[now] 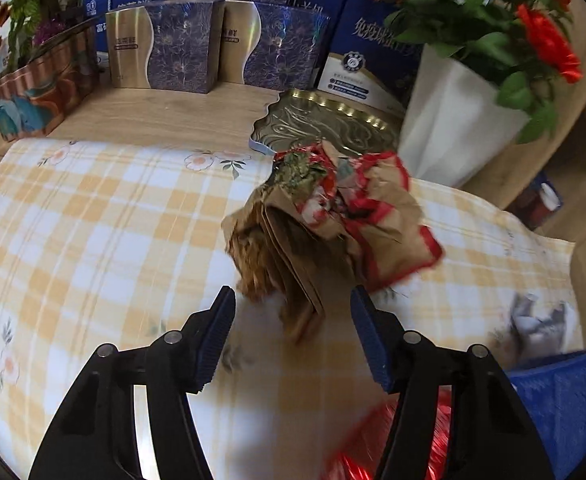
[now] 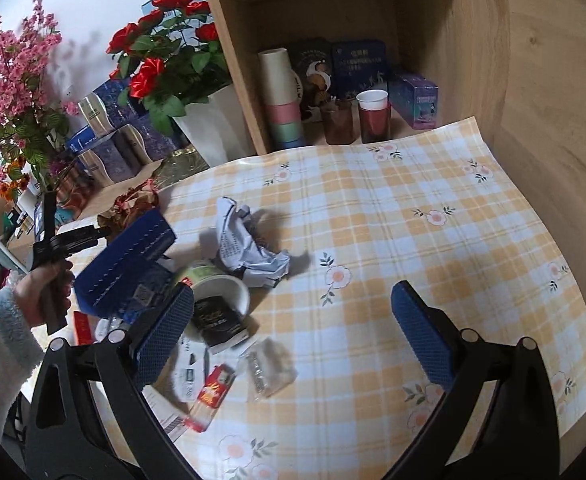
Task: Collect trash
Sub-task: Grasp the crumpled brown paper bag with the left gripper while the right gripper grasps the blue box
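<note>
From the left wrist view, the left tongs [image 1: 292,312] stand spread wide and hold nothing, with the crumpled brown-and-red paper bag [image 1: 333,220] lying on the checked cloth of the bench [image 1: 93,220] just ahead, its lower edge reaching between the two pads. A grey paper wad [image 1: 537,320] lies well to the right, and something red and shiny [image 1: 373,440] blurs at the bottom edge.

From the right wrist view, the right tongs [image 2: 293,336] are also spread and empty. Below them sits a loose pile: a crumpled white printed sheet [image 2: 249,240], a paper cup [image 2: 221,288] on its side, a blue box [image 2: 125,256], a clear wrapper [image 2: 269,368] and a red-and-white packet [image 2: 213,392]. No bin shows in either view, so collection looks barely started: every piece appears still to be picked up.
</note>
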{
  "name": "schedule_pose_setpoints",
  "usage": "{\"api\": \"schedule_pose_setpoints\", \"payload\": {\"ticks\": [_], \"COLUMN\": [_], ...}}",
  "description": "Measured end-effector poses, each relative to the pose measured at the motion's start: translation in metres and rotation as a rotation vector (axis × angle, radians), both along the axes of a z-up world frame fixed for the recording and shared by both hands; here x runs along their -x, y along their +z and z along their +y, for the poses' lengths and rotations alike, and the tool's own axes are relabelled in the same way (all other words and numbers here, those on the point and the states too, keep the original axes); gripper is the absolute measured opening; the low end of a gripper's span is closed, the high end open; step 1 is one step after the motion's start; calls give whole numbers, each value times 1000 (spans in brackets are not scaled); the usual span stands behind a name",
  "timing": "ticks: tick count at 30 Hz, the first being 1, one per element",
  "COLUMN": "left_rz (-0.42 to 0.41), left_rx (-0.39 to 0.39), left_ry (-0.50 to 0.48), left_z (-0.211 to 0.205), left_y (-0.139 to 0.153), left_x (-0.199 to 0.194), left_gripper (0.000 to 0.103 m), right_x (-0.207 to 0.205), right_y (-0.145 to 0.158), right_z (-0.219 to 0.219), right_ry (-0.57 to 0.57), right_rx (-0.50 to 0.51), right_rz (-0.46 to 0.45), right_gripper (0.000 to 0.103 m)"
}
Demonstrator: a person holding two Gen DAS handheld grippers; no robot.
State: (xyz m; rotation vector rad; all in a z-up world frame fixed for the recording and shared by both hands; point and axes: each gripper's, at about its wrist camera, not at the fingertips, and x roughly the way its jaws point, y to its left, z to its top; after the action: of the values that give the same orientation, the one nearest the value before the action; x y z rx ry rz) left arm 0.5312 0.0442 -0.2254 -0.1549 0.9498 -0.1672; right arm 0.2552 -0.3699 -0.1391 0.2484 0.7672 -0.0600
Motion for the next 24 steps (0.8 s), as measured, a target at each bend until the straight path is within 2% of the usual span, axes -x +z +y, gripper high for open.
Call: {"api": "schedule_pose_setpoints", "payload": {"ticks": [2, 4, 5, 6, 10, 12, 15, 19, 24], "left_rz": [12, 26, 25, 11, -36, -70, -117, -176, -214], "left_rx": [-6, 3, 7, 11, -38, -27, -21, -59, -72], "left_ry": [6, 13, 10, 12, -21, -31, -49, -46, -20], "left_z": [0, 3, 3, 5, 9, 16, 27, 44, 65], "left_y": [-8, -14, -15, -13, 6, 20, 47, 81, 103], "left_x": [-12, -19, -21, -18, 5, 21, 53, 106, 166], "left_gripper": [54, 37, 18, 13, 11, 11, 11, 11, 11], "right_x": [-1, -3, -3, -4, -6, -9, -14, -24, -42], "right_y": [-3, -7, -9, -12, -18, -18, -17, -15, -16], "right_z": [-3, -4, -5, -5, 9, 22, 49, 90, 119], "right_ry": [-2, -3, -3, -3, 40, 72, 130, 189, 174], "right_rx": [6, 7, 4, -1, -67, -102, -167, -258, -351], "right_rz": [1, 6, 11, 19, 34, 23, -4, -25, -39], "right_gripper": [97, 97, 97, 97, 97, 97, 97, 97, 97]}}
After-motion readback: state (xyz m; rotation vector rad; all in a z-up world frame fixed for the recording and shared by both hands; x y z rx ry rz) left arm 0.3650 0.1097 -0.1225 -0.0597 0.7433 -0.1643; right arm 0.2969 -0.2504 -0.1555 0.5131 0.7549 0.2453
